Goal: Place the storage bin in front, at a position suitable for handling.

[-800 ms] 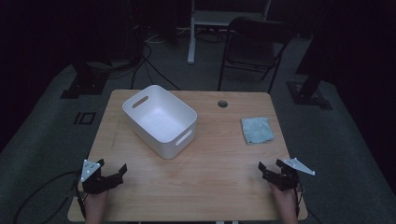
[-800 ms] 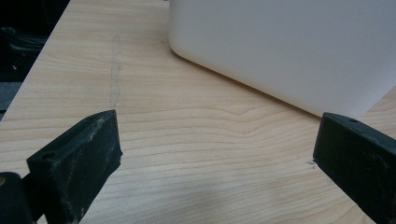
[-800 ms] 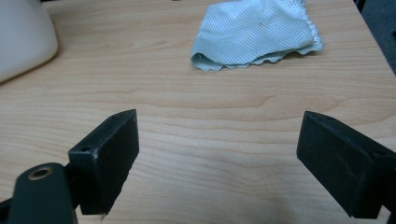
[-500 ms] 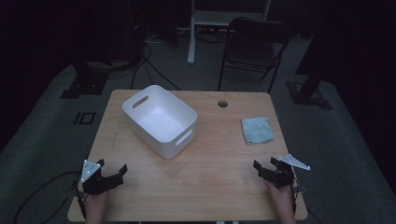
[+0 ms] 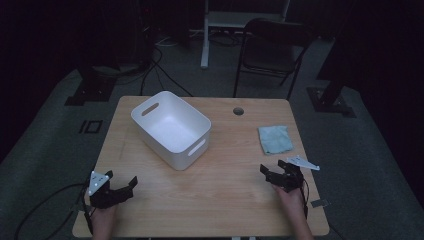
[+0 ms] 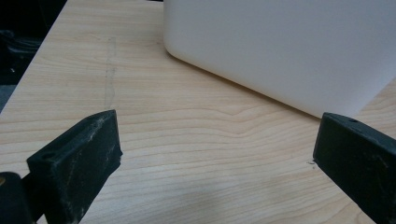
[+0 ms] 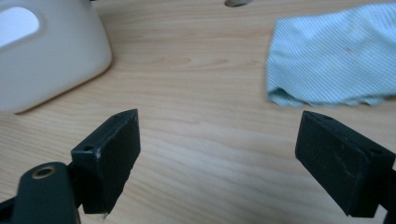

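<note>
On the wooden table (image 5: 225, 200), each tool, left (image 5: 116, 189) and right (image 5: 278, 174), gapes wide, gripping nothing.

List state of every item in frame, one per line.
White plastic bin: upright, empty, set at an angle on the table.
Light blue cloth: folded, lying flat, untouched.
Left gripper: jaws open, nothing between them.
Right gripper: jaws open, nothing between them, short of the cloth.
Folding chair: unfolded, unoccupied, behind the table.
</note>
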`<state>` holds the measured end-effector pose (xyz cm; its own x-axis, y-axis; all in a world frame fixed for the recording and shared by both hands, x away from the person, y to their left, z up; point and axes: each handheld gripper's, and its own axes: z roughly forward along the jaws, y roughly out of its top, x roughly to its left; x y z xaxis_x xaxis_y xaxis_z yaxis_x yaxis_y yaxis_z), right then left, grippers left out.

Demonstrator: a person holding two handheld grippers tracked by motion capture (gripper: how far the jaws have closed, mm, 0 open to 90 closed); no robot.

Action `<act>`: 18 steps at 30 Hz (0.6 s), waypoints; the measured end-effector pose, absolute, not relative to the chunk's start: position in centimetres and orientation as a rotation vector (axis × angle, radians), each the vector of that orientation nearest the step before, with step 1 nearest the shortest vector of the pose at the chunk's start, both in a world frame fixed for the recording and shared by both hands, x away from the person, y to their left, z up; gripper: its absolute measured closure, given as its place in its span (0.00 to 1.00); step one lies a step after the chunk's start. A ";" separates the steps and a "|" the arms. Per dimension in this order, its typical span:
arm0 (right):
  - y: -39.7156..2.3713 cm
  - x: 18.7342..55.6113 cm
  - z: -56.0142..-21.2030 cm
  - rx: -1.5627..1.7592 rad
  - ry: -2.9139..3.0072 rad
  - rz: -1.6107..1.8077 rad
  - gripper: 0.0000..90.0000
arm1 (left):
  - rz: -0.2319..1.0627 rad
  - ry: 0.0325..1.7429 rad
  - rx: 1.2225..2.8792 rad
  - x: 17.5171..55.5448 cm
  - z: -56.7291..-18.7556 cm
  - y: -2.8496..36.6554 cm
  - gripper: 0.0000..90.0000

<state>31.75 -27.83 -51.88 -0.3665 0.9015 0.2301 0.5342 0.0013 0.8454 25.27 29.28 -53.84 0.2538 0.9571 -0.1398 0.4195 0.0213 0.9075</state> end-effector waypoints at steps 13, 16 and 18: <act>-25.5 34.0 -49.4 1.415 1.929 1.358 0.15 | 0.701 1.321 1.564 25.3 -53.8 29.2 0.01; -25.2 34.3 -49.0 1.400 1.934 1.361 0.15 | 0.701 1.318 1.565 25.3 -53.8 29.2 0.01; -24.6 34.8 -48.3 1.386 1.936 1.373 0.15 | 0.700 1.317 1.564 25.3 -53.8 29.2 0.01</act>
